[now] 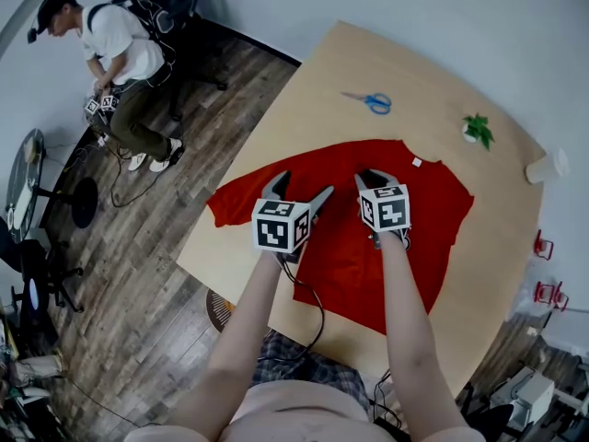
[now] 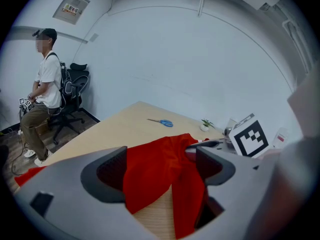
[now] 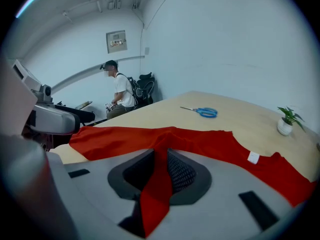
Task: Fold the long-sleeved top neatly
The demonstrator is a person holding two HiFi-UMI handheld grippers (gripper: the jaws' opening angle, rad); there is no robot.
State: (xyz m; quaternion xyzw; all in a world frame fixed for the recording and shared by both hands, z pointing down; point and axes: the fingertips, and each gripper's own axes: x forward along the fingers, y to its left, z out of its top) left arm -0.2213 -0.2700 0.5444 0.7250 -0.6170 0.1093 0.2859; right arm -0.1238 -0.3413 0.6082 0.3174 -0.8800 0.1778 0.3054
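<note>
There is one wooden table [image 1: 414, 63], and on it lie one red long-sleeved top [image 1: 350, 238], one pair of blue scissors [image 1: 373, 102] on the far side, and one small potted plant [image 1: 478, 130] and one paper cup [image 1: 546, 167] at the far right. There are two grippers, the left gripper [image 1: 304, 187] and the right gripper [image 1: 373, 180], each with one marker cube, which makes two cubes. At the far left are one seated person [image 1: 115, 53] and one black office chair [image 1: 179, 7].
</note>
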